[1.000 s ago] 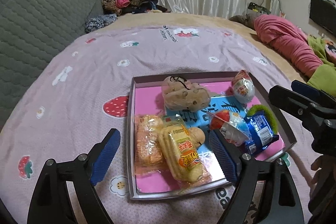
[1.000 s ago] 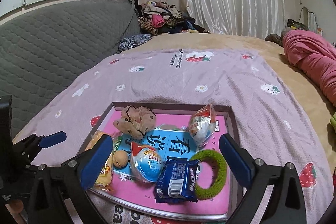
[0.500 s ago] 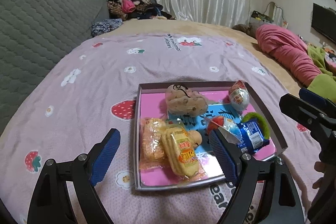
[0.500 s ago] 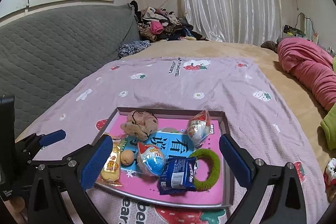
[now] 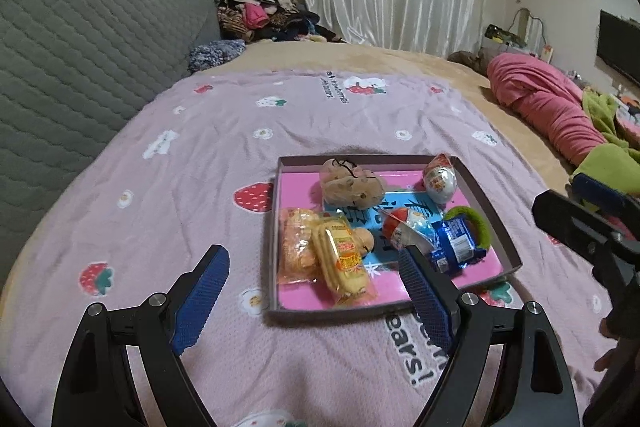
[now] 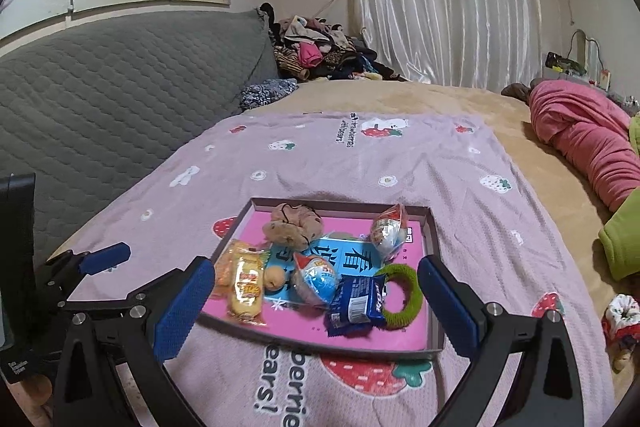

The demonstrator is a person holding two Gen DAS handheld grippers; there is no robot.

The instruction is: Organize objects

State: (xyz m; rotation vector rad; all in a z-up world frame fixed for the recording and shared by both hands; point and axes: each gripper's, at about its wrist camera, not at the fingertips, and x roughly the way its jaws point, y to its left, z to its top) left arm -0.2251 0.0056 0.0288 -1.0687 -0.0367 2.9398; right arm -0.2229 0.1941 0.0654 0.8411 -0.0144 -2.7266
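Looking basically done here, everything's sitting in the tray [image 6: 434, 247] on the bed.
Snack packs [image 6: 244, 279], both eggs, blue packet [image 6: 356, 301], green ring [image 6: 402, 291] and plush [image 6: 294, 225] are lying inside; left tool [image 5: 312, 301] and right tool [image 6: 316, 307] are hanging spread, pinching nothing.

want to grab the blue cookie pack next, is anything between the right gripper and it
Nothing visible blocks it. The right gripper is open and empty, and the blue cookie pack lies on top in the tray, overlapping the green hair tie and beside the blue egg.
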